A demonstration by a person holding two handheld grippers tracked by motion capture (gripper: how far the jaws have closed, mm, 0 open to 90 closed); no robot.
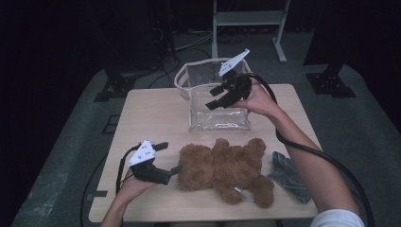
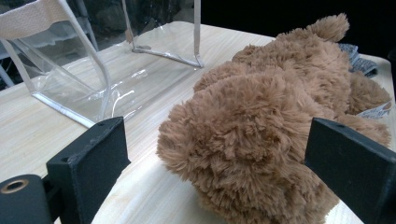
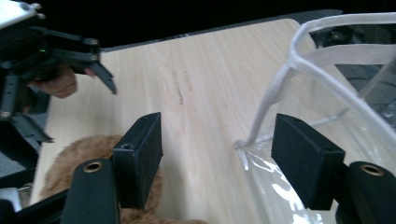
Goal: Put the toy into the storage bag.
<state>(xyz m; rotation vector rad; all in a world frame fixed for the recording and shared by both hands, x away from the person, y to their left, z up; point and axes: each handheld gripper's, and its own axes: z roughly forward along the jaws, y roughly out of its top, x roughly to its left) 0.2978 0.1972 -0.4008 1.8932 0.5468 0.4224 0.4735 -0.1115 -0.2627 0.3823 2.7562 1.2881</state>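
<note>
Desk [image 1: 156, 113] carries everything here, w/ a clear plastic bag [image 1: 215, 97] standing upright at the far side and a brown teddy bear [image 1: 224, 168] lying flat at the near side. Bag sits right under and beside the right claw [image 1: 215, 98], whose jaws stand apart w/ nothing between them, the bag's white-trimmed rim [image 3: 299, 51] just beyond one jaw. Bag looks light, thin and floppy, prob slippery on the clear panels, so the trimmed rim or strap is the better place to pinch, not the walls. Bear lies directly ahead of the left claw [image 1: 171, 158], head end nearest; jaws are apart, straddling the plush head [image 2: 233, 135] w/o pressing on it as far as can be told. Bear should be light, soft, squashy, non-fragile; fur gives grip, so a firm pinch on head or a limb ought to hold. Grey cloth [image 1: 288, 175] lies past the bear's far end, well away from the left claw.
</note>
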